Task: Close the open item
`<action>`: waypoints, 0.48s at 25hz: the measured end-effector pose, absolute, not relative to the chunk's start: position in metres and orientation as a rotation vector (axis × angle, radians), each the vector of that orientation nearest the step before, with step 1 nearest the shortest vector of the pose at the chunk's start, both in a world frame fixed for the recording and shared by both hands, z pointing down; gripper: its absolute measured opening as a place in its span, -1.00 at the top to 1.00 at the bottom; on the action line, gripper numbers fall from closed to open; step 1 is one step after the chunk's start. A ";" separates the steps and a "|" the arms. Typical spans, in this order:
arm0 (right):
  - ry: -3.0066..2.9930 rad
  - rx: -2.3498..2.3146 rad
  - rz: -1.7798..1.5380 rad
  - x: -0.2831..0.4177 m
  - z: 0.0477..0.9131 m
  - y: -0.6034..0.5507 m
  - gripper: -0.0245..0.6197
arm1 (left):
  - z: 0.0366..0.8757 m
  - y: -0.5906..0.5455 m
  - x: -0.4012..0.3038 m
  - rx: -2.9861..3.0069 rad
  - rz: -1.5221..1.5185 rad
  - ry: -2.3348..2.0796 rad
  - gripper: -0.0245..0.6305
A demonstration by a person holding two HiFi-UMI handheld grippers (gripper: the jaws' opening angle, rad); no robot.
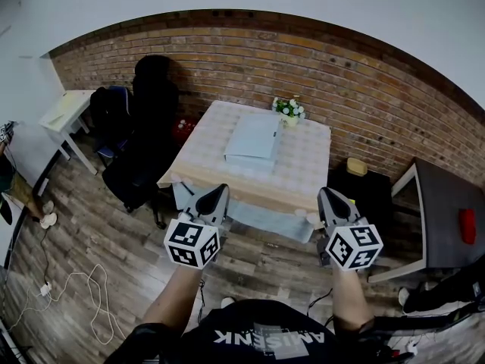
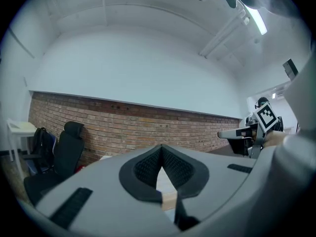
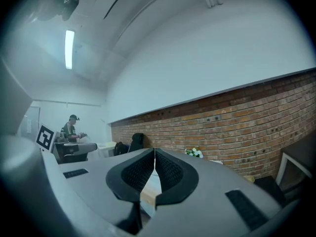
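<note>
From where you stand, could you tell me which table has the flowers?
The cloth-covered middle table; flowers stand at its far edge. The white table and the dark table have none.

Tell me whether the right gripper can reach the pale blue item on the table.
Probably not yet: the right gripper hangs at the near edge of the table, while the pale blue item lies mid-table. Nothing stands between them; stepping forward should do.

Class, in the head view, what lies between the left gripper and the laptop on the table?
Only the table's near edge and a bare stretch of checked tablecloth lie between the left gripper and the laptop; the head view shows this.
</note>
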State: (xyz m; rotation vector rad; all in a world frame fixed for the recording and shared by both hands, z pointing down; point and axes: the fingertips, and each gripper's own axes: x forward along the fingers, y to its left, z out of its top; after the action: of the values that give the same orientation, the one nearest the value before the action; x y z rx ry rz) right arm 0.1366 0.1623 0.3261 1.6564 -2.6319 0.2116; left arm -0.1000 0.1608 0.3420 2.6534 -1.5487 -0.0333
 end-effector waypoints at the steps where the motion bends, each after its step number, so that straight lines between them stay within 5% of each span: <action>1: -2.629 1.657 0.205 0.133 0.325 0.162 0.79 | 0.341 0.160 -0.103 2.654 -0.038 -1.545 0.89; 12: -2.585 1.706 0.195 0.104 0.328 0.158 0.79 | 0.346 0.150 -0.138 2.668 -0.051 -1.497 0.89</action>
State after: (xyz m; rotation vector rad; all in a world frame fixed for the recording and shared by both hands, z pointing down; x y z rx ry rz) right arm 0.1035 0.1576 0.3276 1.7055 -2.5847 0.1945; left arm -0.1376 0.1496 0.3462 2.6682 -1.4972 -0.0515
